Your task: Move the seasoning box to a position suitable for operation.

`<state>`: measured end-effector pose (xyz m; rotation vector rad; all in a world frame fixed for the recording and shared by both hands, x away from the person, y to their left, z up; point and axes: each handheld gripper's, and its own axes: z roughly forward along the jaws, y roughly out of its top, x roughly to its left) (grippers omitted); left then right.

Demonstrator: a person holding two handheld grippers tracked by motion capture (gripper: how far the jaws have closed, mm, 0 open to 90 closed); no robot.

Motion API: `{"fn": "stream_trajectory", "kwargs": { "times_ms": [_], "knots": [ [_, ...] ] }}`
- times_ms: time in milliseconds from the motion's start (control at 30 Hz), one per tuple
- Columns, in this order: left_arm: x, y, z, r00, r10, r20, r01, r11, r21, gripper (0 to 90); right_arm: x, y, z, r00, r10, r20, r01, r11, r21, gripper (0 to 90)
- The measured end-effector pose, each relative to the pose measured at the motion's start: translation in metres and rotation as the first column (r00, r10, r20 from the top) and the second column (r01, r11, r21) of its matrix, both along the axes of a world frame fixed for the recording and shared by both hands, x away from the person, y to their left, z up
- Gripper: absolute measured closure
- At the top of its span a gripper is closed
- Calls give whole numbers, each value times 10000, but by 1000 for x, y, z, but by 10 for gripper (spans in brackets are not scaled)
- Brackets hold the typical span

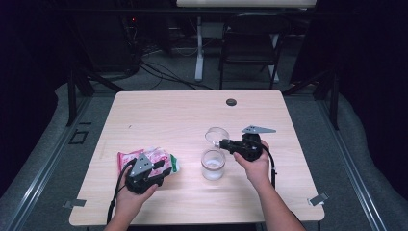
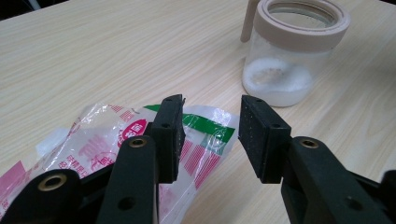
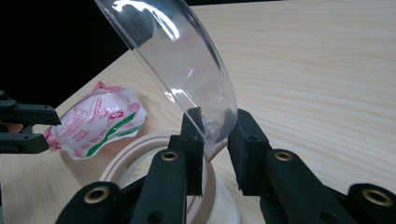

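A clear jar [image 1: 212, 164] with a beige rim [image 2: 303, 21] and white powder in its bottom stands right of the table's middle. My right gripper [image 1: 223, 143] is shut on the edge of the jar's clear lid [image 3: 177, 60], which it holds tilted up just above the rim [image 3: 135, 156]. A pink, red and green plastic bag [image 1: 146, 159] lies flat at the front left. Just over the bag's right end [image 2: 205, 140] my left gripper [image 2: 210, 135] hovers open, its left jaw over the film and nothing between the pads.
A wooden table [image 1: 173, 115] carries a small black round cap [image 1: 231, 102] near its far edge. A dark chair [image 1: 250, 43] and a white table leg [image 1: 198, 48] stand behind it. Bare wood lies between the bag and the jar.
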<state>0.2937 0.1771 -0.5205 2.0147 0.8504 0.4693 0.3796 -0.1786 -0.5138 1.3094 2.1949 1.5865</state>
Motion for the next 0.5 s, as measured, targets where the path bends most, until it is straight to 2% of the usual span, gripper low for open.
{"fn": "stream_trajectory", "kwargs": {
  "times_ms": [233, 433, 500],
  "knots": [
    [2, 3, -1, 9999, 145, 32, -145, 9999, 2, 594, 2, -6, 0, 9997, -166, -161, 170, 9996, 223, 730],
    [1, 4, -1, 10000, 53, -39, -53, 9999, 93, 579, 0, -4, 0, 9999, -147, -65, 147, 9999, 27, 673],
    [1, 2, -1, 10000, 34, -32, -33, 9996, 289, 570, -1, -4, 0, 9999, -103, -64, 103, 9999, 5, 652]
  ]
}}
